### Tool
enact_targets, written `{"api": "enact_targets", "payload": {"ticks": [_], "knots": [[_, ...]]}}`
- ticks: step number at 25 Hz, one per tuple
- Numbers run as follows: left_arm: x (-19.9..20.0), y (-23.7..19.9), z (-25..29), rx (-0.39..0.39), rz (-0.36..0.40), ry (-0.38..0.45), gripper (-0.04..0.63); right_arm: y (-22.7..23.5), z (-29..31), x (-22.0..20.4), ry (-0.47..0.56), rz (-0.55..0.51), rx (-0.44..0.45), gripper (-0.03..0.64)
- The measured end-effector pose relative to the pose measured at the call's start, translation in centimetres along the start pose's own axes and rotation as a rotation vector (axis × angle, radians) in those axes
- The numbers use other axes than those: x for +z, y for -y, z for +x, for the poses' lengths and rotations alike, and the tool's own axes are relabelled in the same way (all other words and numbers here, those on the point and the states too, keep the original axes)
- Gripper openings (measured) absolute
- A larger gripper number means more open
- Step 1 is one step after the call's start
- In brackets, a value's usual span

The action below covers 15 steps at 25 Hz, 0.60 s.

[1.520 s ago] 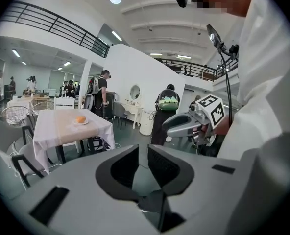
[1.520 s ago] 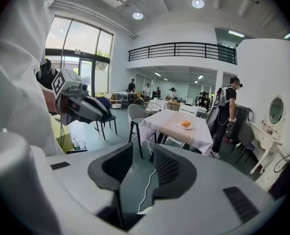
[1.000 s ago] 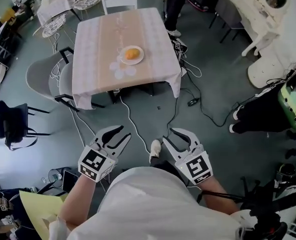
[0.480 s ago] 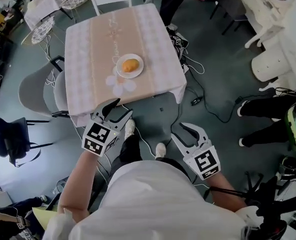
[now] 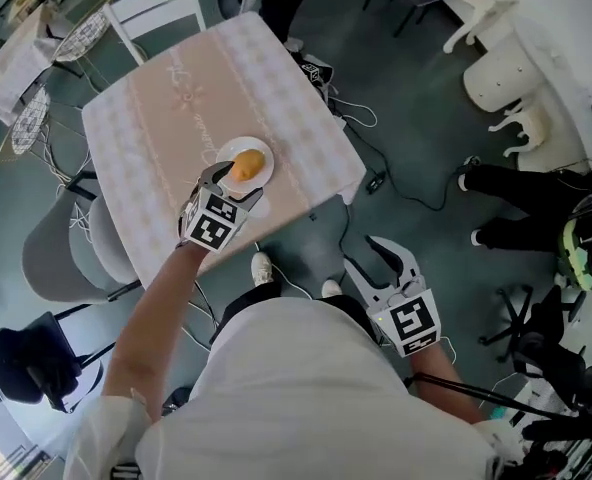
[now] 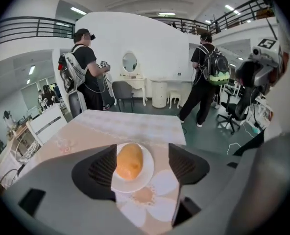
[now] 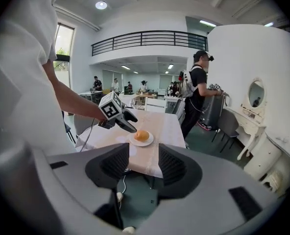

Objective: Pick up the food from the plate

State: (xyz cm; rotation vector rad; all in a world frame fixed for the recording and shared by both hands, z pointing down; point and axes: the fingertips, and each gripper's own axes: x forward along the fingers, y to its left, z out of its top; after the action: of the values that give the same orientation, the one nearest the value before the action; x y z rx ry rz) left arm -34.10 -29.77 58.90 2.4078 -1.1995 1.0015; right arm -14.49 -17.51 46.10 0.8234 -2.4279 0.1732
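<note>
An orange, roll-shaped piece of food (image 5: 244,165) lies on a small white plate (image 5: 264,155) near the front edge of a table with a pink-beige cloth (image 5: 146,128). My left gripper (image 5: 234,183) hovers at the plate's near rim. Its jaws have just been opening and stand wide, and in the left gripper view the food (image 6: 129,161) shows between the left gripper (image 6: 142,153) pads, untouched. My right gripper (image 5: 364,253) hangs off the table over the floor. Its jaws have also just been opening, with nothing between them. The right gripper view shows the food (image 7: 141,135) and the left gripper (image 7: 128,121) ahead.
A white chair (image 5: 156,8) stands at the table's far side and grey chairs (image 5: 56,258) at its left. Cables (image 5: 376,158) trail on the floor by the table leg. Two people (image 6: 86,67) (image 6: 206,77) stand beyond the table, and white furniture (image 5: 506,78) is at the right.
My left gripper has travelled from beside my body out over the table to the plate, and its jaws have spread. The right gripper stayed low near me, its jaws slightly wider.
</note>
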Motion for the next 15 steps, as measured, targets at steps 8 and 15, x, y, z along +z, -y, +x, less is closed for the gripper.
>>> {"api": "enact_targets", "payload": {"ticks": [8, 15], "knots": [[-3.5, -3.5, 7.9, -0.052, 0.089, -0.140, 0.357, 1.2, -0.2, -0.7, -0.079, 0.109, -0.162, 0.183], [-5.1, -3.8, 10.2, -0.065, 0.125, -0.204, 0.357, 1.7, -0.9, -1.1, -0.108, 0.147, -0.236, 0.183]]}}
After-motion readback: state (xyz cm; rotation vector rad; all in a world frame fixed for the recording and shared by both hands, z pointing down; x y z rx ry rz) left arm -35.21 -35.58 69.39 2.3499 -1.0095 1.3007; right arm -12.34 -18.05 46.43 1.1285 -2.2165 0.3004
